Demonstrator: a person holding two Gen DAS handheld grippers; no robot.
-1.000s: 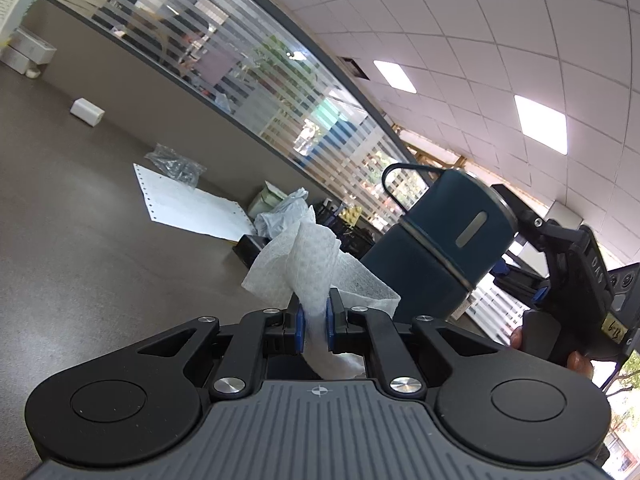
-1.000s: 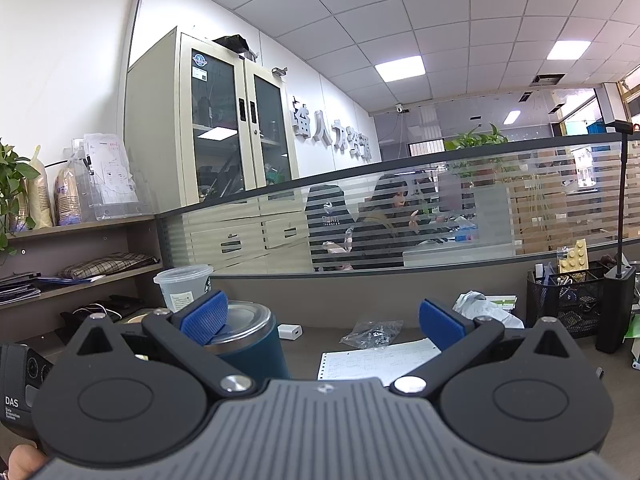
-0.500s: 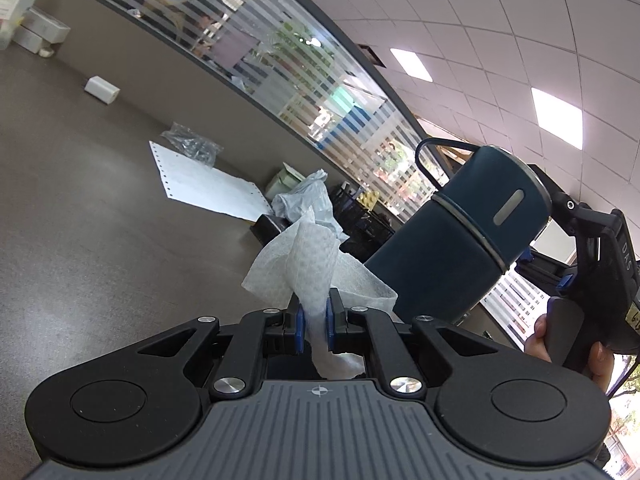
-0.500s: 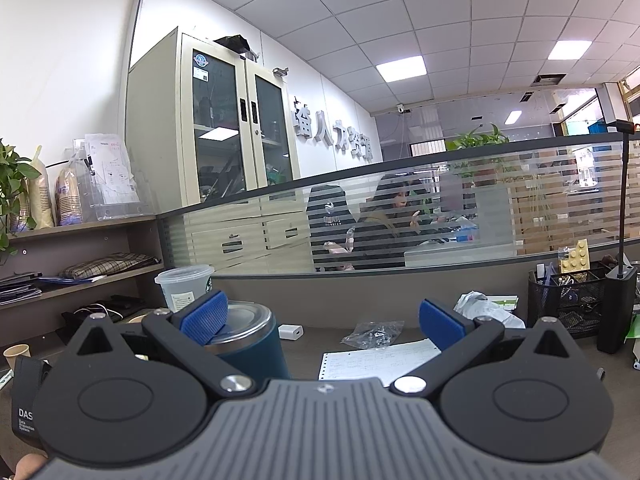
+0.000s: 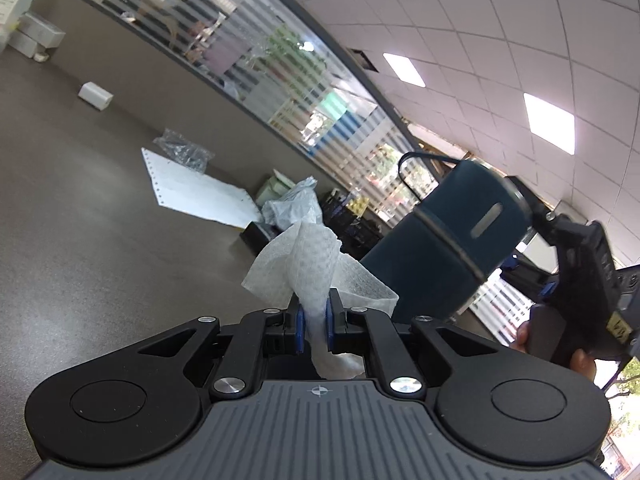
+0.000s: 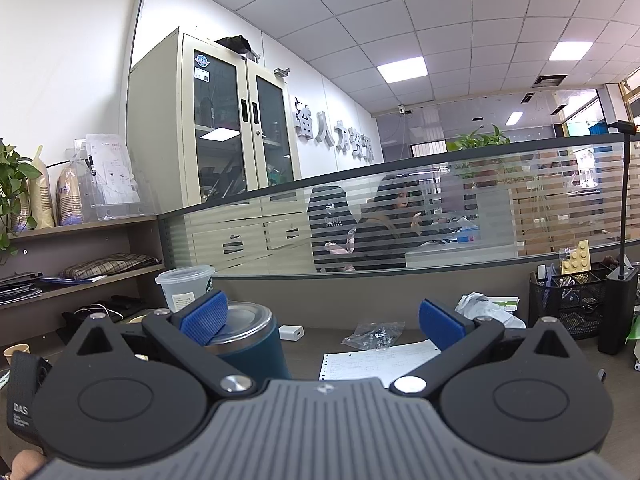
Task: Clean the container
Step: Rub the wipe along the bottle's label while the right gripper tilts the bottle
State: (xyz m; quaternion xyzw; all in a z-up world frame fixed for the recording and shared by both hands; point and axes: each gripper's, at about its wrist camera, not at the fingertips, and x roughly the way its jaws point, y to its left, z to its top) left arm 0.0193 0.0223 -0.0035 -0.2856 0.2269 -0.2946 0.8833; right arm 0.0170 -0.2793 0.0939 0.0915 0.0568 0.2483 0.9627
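Both views are bright and evenly lit by ceiling panels [image 6: 401,69] at twelve to two o'clock. Fisheye bending curves lines near the edges. The blue container [image 5: 448,240] is slightly motion-blurred; window daylight glares at four o'clock.

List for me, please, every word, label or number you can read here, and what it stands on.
"DAS": on the black casing, lower left in the right wrist view.
Wall sign: large Chinese characters, which I cannot read with certainty.
Too small or blurred to read: cup label, cabinet sticker, chair logo, paper sheet, yellow sticker.
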